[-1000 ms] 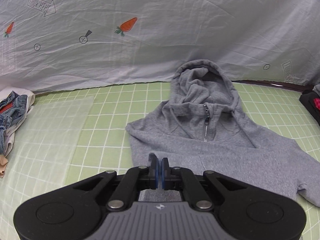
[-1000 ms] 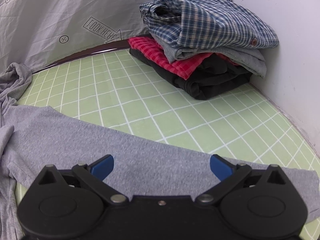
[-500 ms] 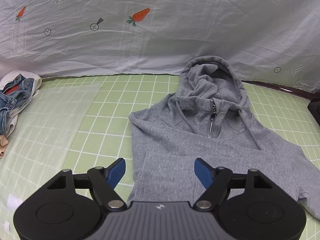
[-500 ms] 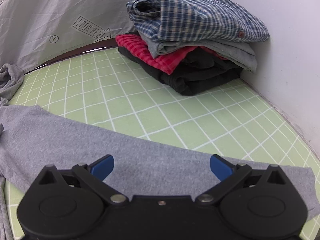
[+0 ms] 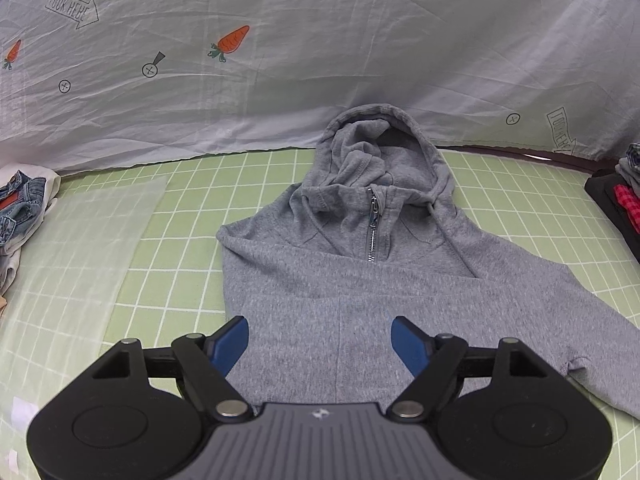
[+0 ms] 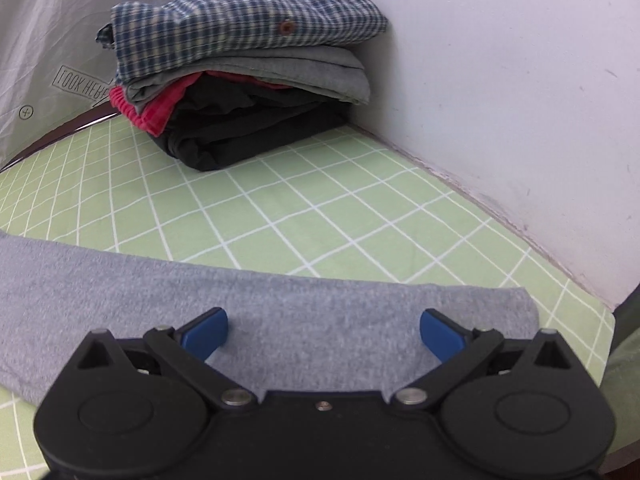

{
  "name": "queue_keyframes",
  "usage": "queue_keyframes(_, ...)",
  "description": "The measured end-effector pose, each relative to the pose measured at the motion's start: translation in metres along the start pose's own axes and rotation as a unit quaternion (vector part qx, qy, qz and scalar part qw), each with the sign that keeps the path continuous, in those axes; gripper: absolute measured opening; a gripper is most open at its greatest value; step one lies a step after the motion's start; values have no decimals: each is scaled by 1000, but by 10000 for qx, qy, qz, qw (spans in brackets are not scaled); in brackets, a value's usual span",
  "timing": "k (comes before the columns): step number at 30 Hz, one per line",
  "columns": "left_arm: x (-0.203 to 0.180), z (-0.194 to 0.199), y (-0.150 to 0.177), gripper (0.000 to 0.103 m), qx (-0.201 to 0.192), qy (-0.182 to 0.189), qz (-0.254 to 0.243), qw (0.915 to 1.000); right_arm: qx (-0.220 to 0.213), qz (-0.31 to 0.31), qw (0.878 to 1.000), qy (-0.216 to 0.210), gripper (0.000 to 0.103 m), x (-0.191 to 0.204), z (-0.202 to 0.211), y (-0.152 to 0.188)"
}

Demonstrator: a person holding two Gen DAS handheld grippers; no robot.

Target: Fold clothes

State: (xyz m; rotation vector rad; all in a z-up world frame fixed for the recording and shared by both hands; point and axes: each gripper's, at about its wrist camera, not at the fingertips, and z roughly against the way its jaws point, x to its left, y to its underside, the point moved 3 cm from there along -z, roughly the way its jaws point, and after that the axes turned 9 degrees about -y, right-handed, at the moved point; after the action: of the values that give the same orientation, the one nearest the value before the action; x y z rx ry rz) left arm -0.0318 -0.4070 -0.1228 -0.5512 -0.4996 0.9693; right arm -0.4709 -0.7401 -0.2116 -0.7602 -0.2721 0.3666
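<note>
The tabletop [image 5: 168,240], under a green grid cloth, carries a grey hoodie [image 5: 360,280] lying flat, front up, hood toward the backdrop sheet [image 5: 320,40]. Its one outstretched sleeve [image 6: 280,312] runs crosswise toward the wall, its long axis left to right in your right wrist view, cuff end just right of the tongs. A folded stack [image 6: 248,72] sits well beyond it in the corner. Your left tongs [image 5: 320,342] hang spread over the hoodie's lower body, pinching nothing. Your right tongs [image 6: 324,330] are spread too, directly over the sleeve near its cuff, pads clear of the cloth. Judgement: your right hand is nearer the sleeve; grip across it, then carry it inward.
</note>
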Motion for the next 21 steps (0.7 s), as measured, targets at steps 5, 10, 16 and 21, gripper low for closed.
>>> queue_keyframes(5, -7, 3, 1, 79, 17, 82, -20, 10000, -39, -75, 10000, 12, 103, 5, 0, 1)
queue_keyframes(10, -11, 6, 3, 79, -4, 125, -61, 9999, -171, 187, 9993, -293, 78, 30, 1, 2)
queue_keyframes(16, -8, 4, 3, 79, 53, 113, 5, 9999, -215, 271, 9982, -499, 11, 65, -5, -4)
queue_keyframes(21, -5, 4, 0, 79, 6, 103, 14, 9999, 15, 563, 9912, -1194, 9, 117, -20, -13)
